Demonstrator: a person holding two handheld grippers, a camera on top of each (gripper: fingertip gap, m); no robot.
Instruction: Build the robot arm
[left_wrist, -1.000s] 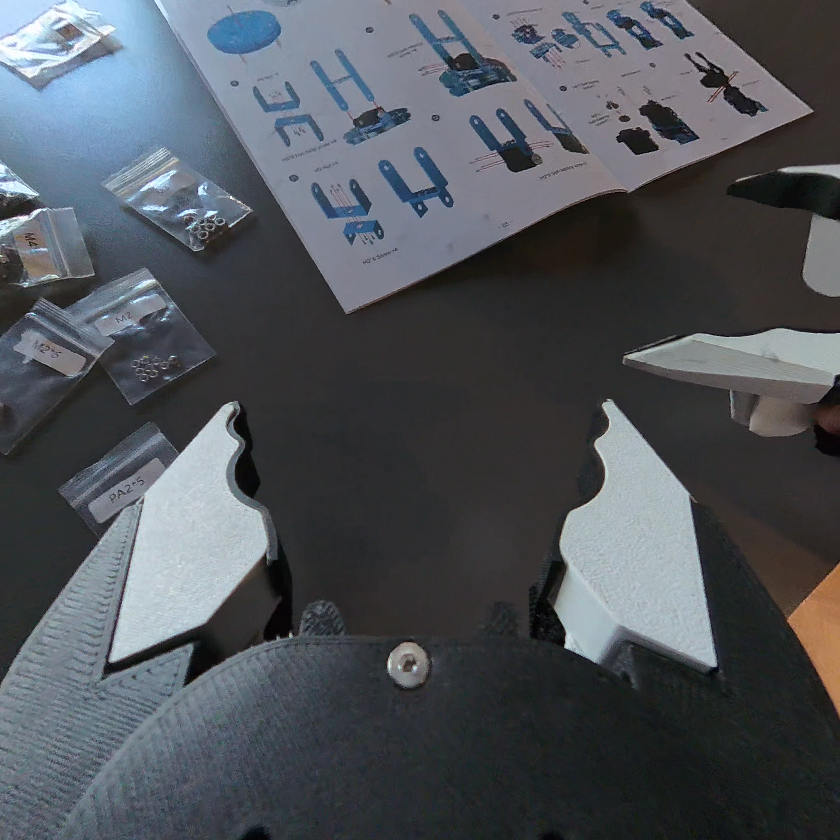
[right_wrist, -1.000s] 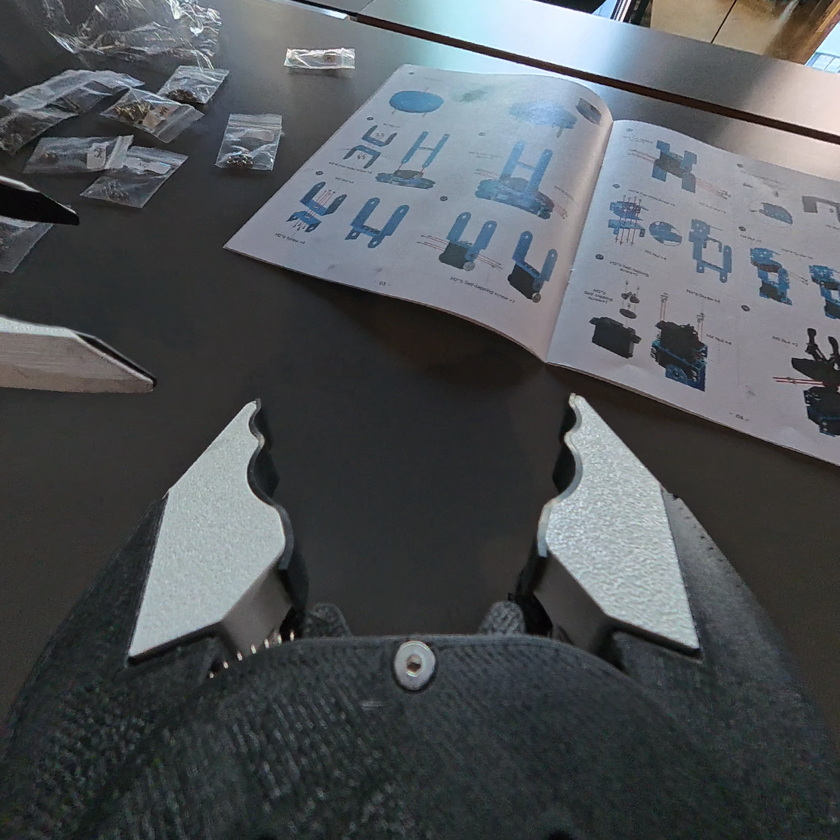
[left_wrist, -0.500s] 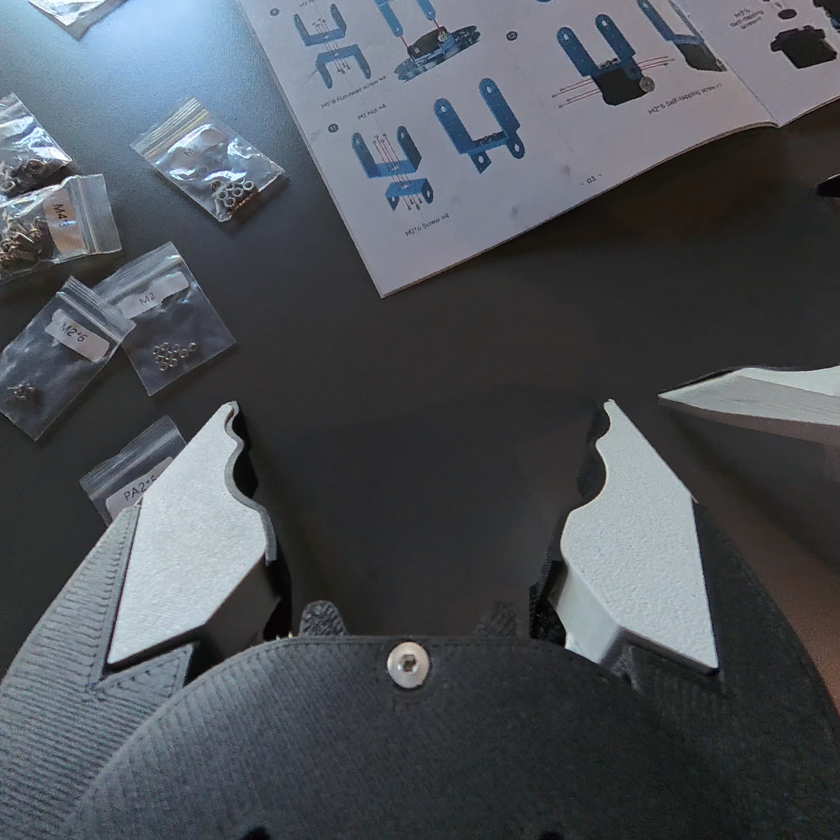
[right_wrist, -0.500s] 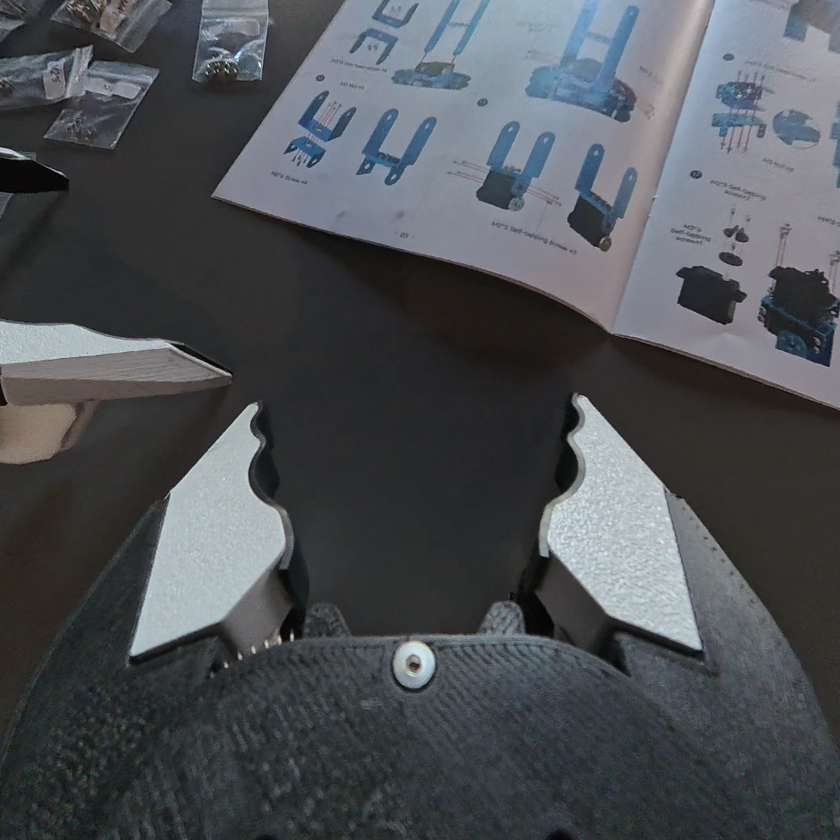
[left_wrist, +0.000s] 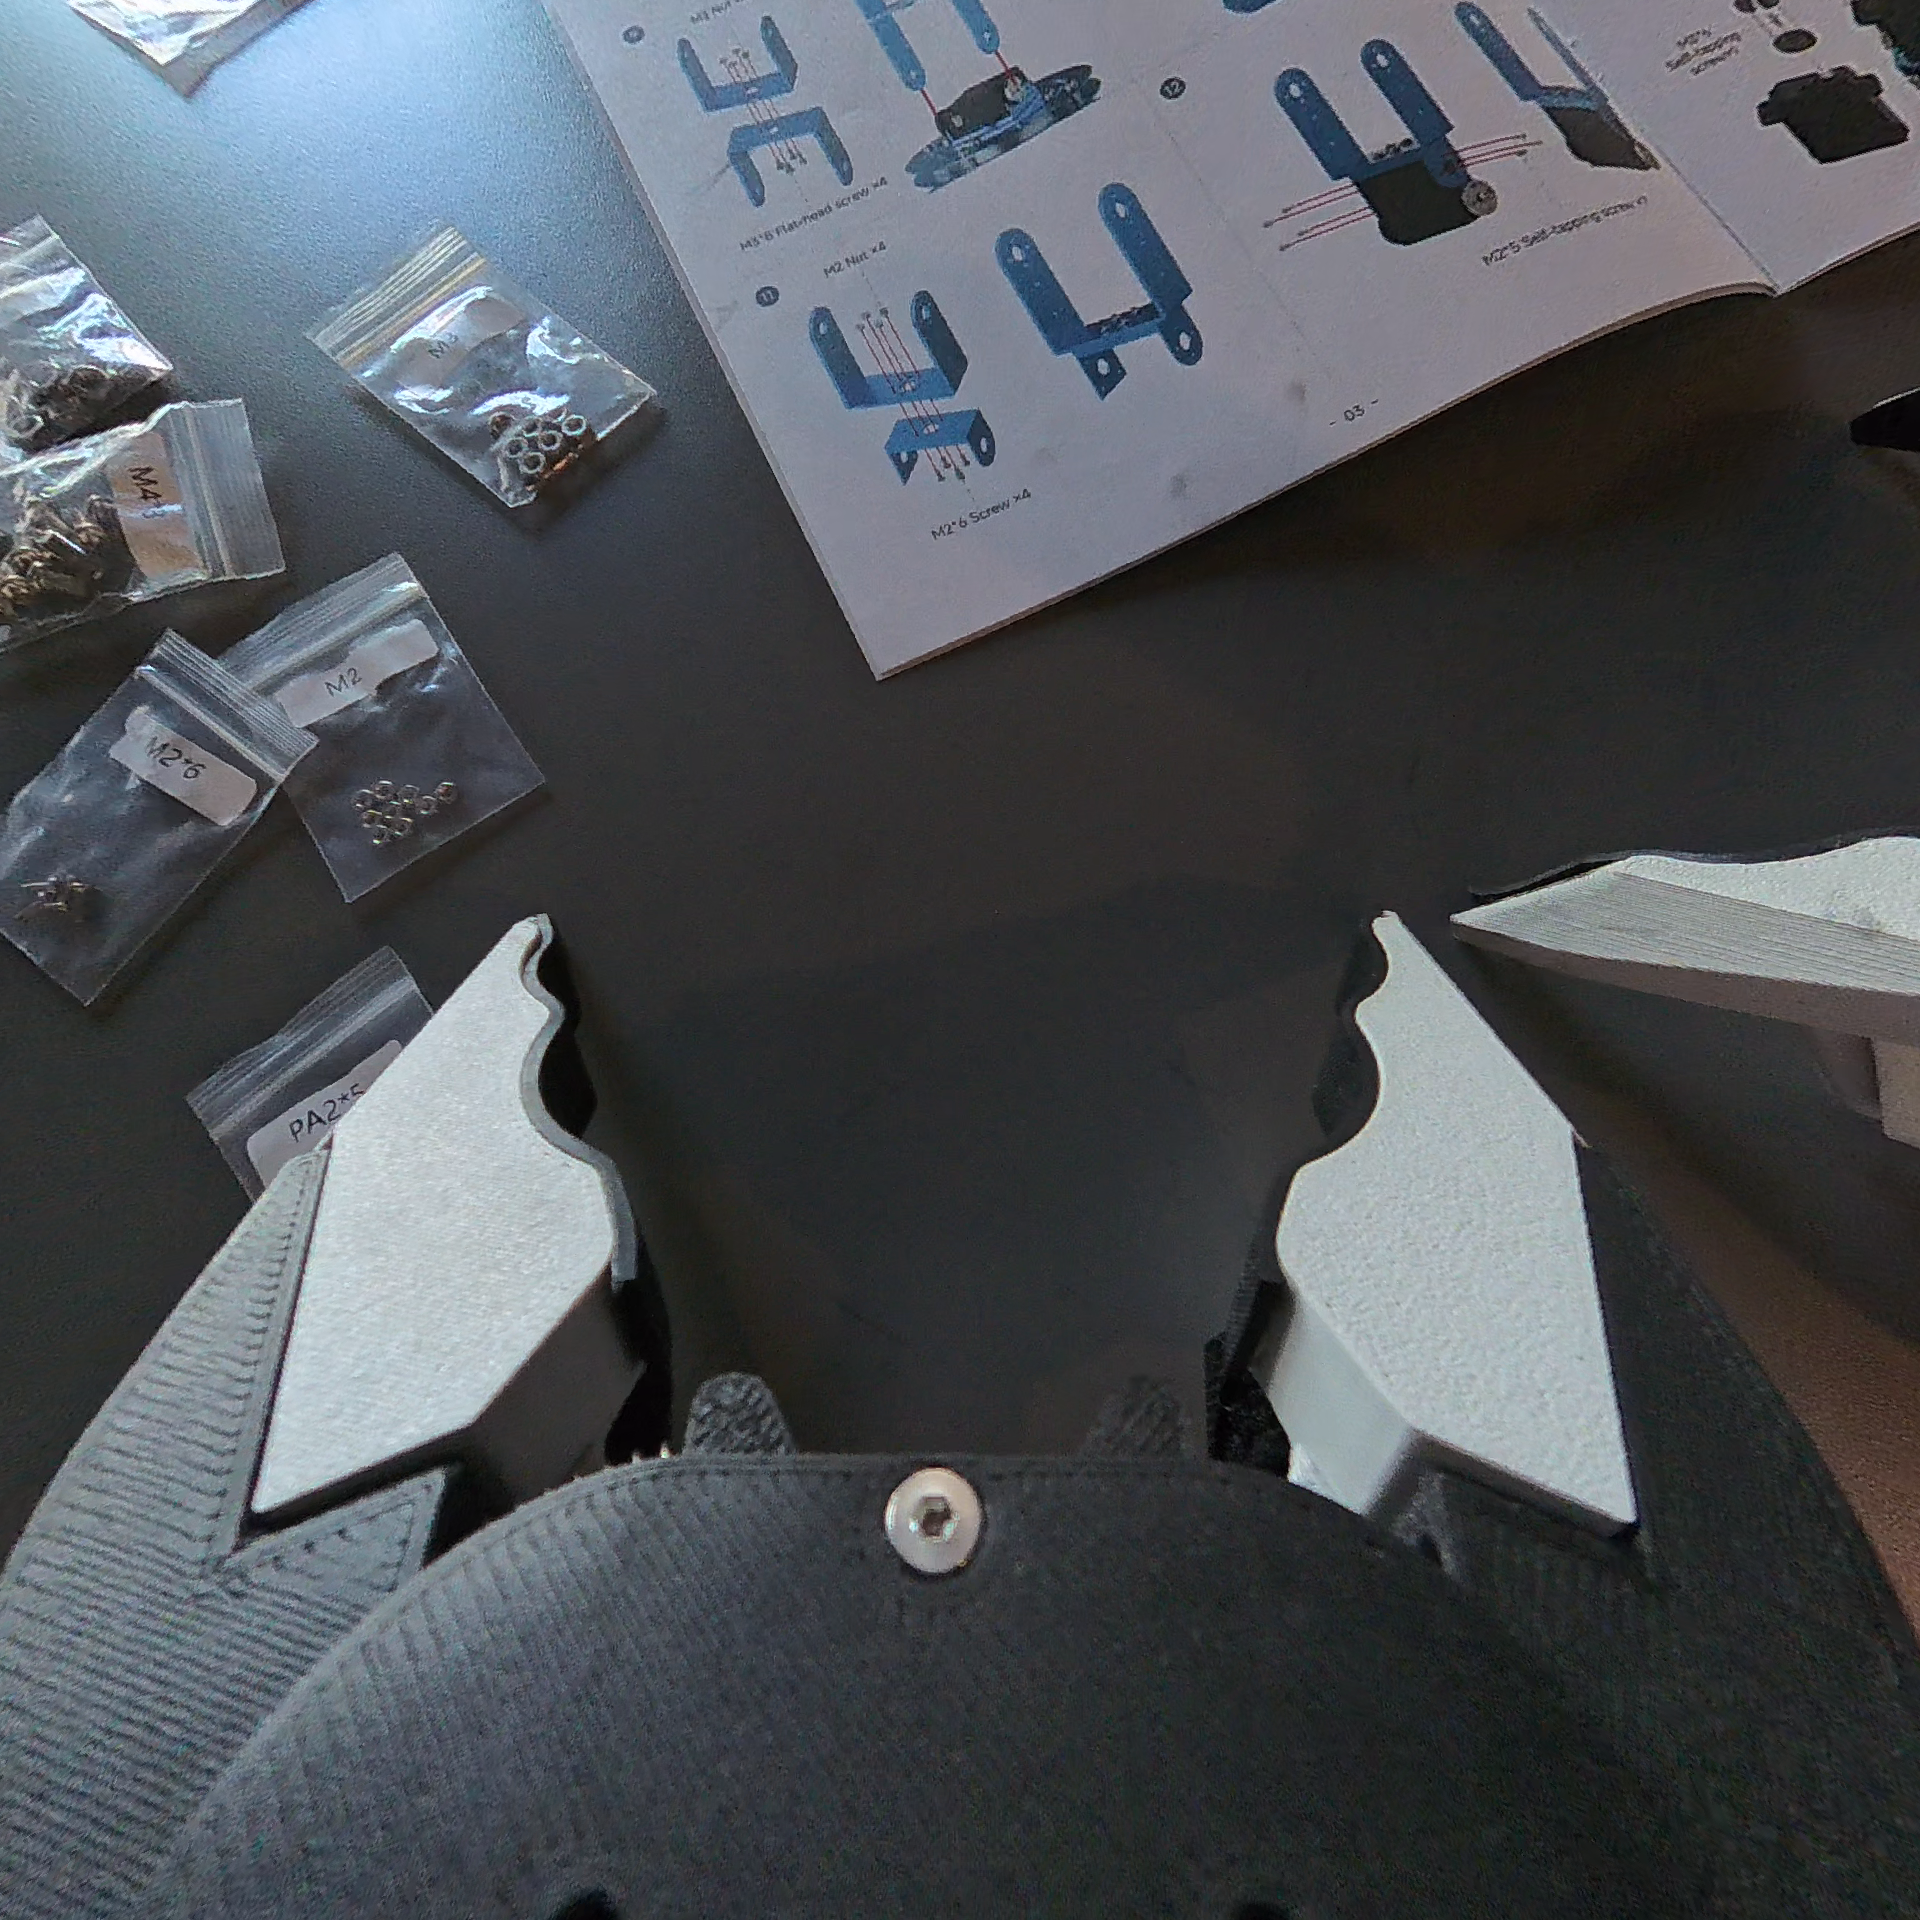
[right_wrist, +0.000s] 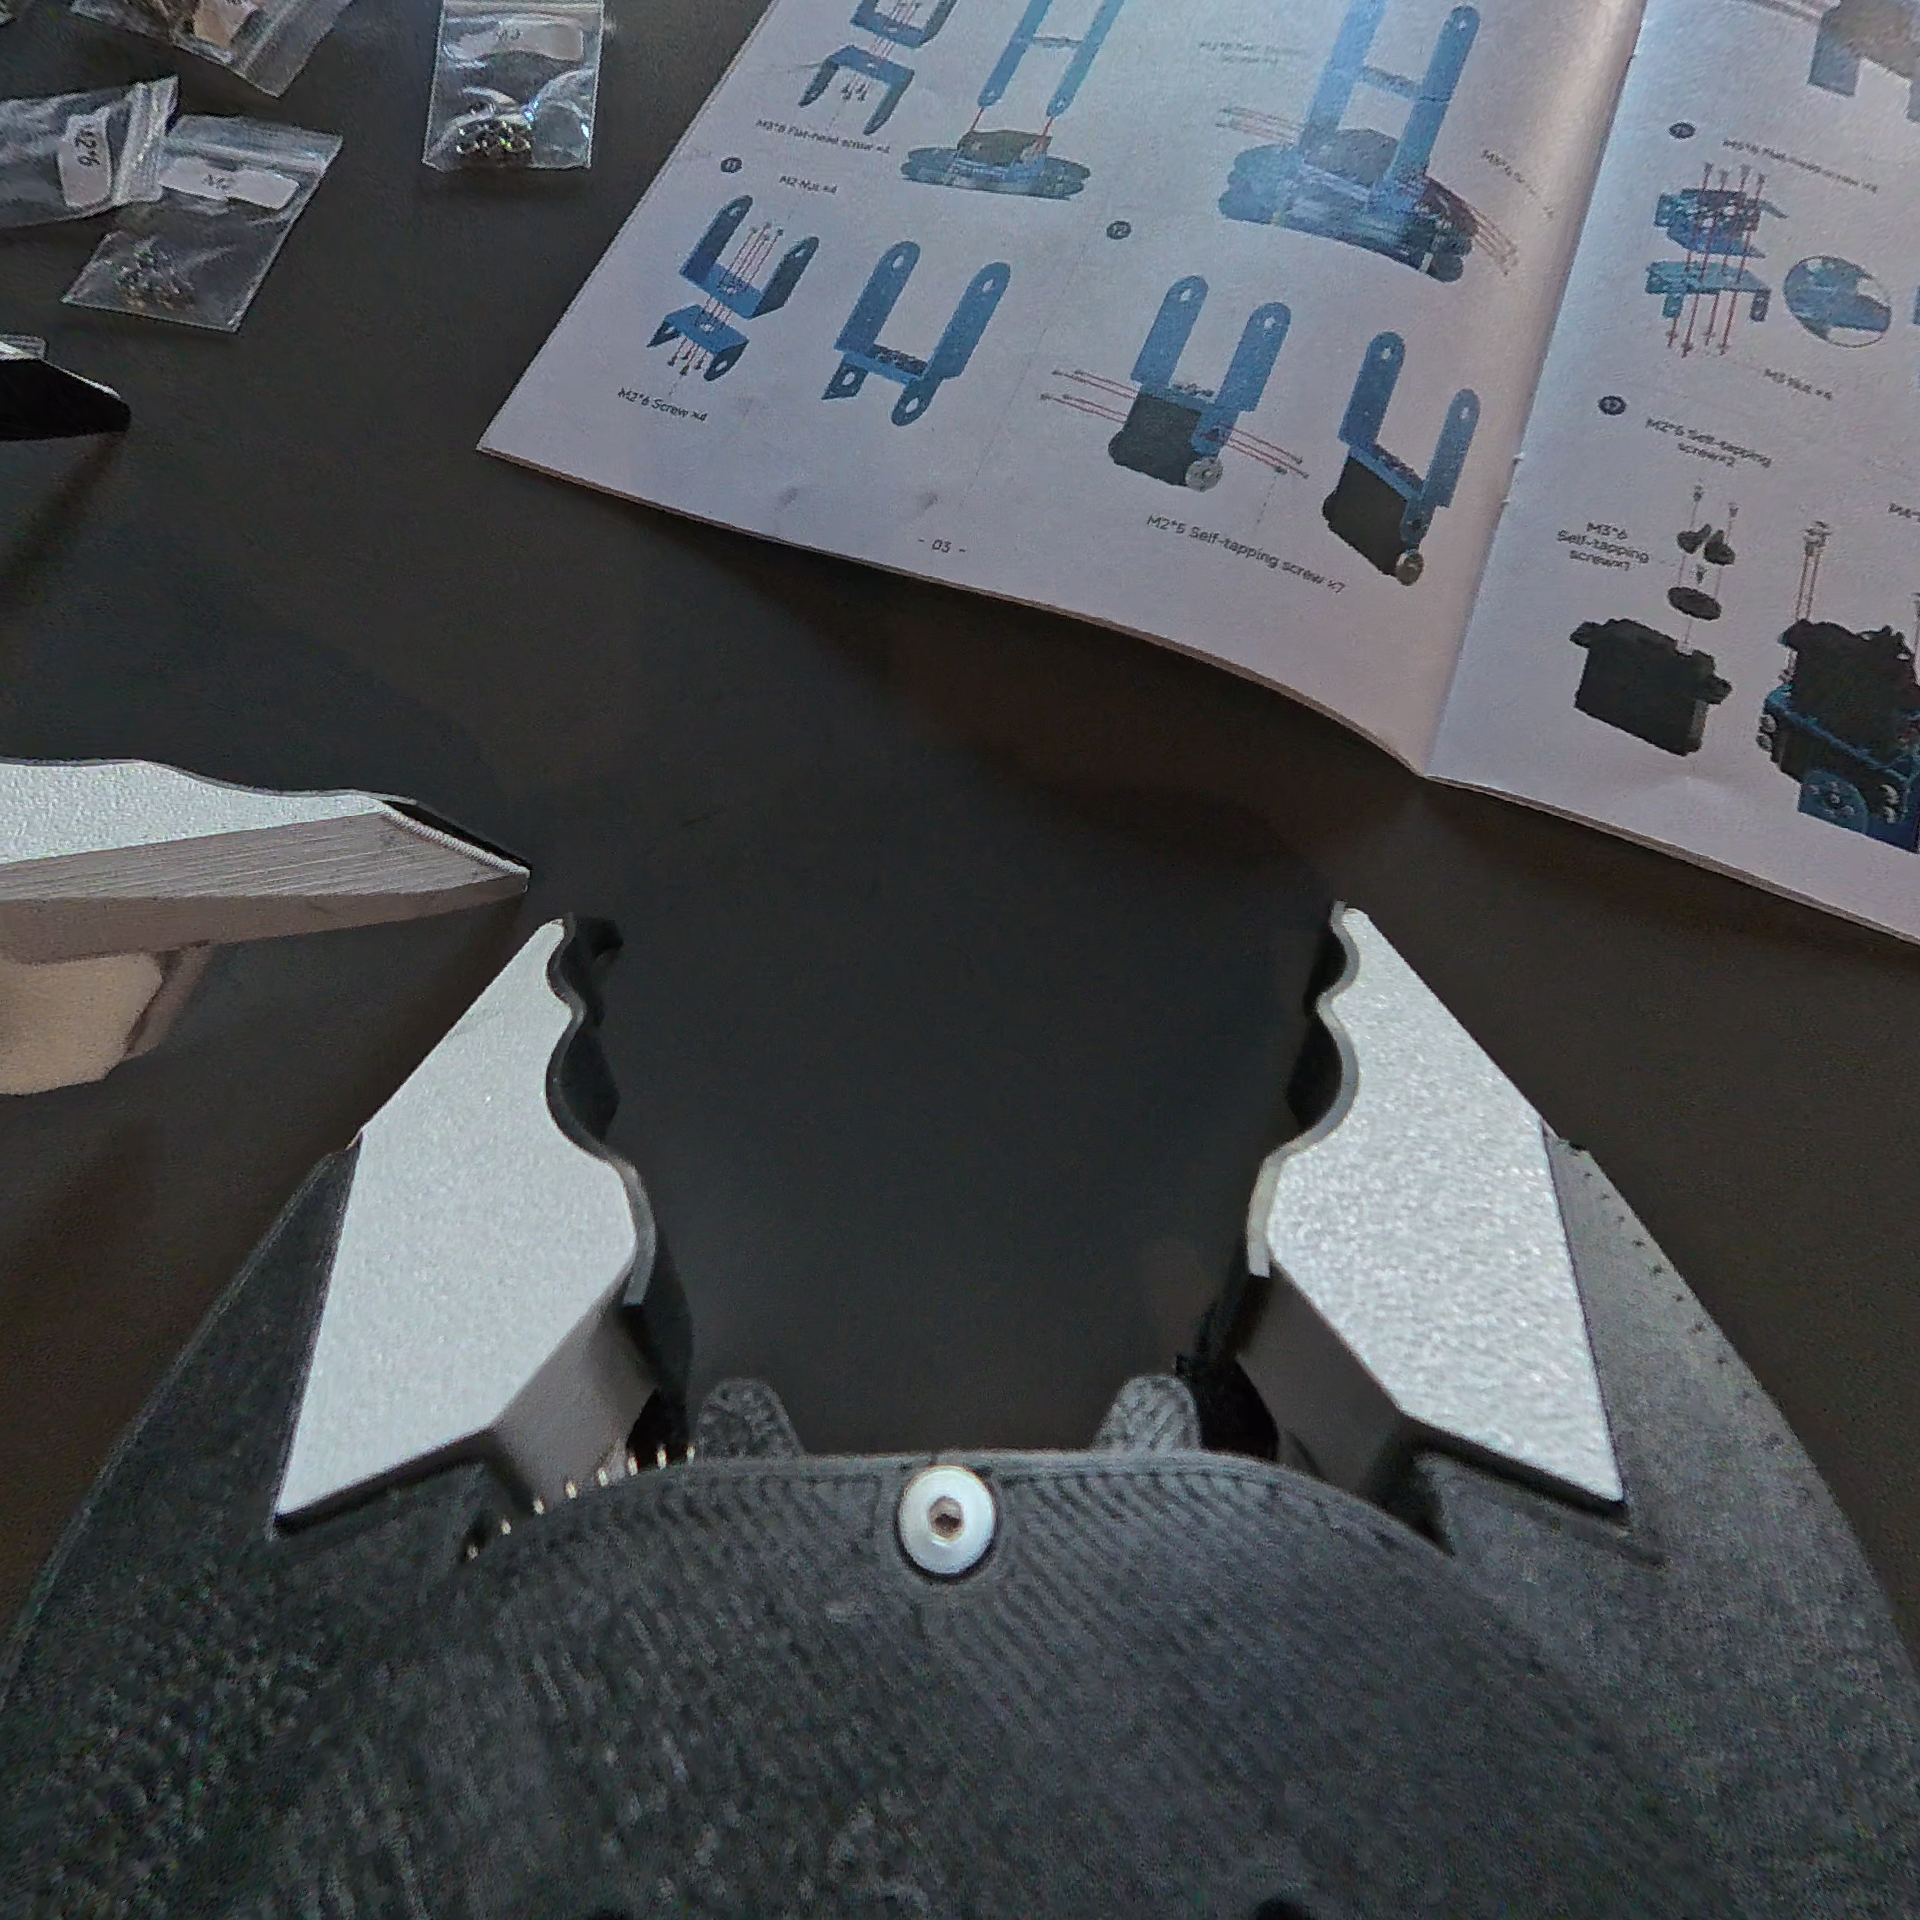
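Observation:
My left gripper (left_wrist: 961, 935) is open and empty, low over the dark table (left_wrist: 935, 831). My right gripper (right_wrist: 951, 930) is open and empty just beside it. A finger of the right gripper (left_wrist: 1704, 951) shows at the right of the left wrist view, and a finger of the left gripper (right_wrist: 239, 862) shows at the left of the right wrist view. An open instruction booklet (left_wrist: 1143, 260) with blue drawings lies ahead; it also shows in the right wrist view (right_wrist: 1143, 312). Small clear zip bags of screws and nuts (left_wrist: 416, 769) lie left of the left gripper, one bag (left_wrist: 301, 1081) partly under its left finger.
More labelled zip bags (left_wrist: 488, 364) lie along the left side, and several show at the top left of the right wrist view (right_wrist: 208, 218). Bare dark table lies between the grippers and the booklet's near edge.
Both grippers have moved forward and down toward the table and closer together; the booklet and bags now look larger and nearer. Both jaws have stayed open.

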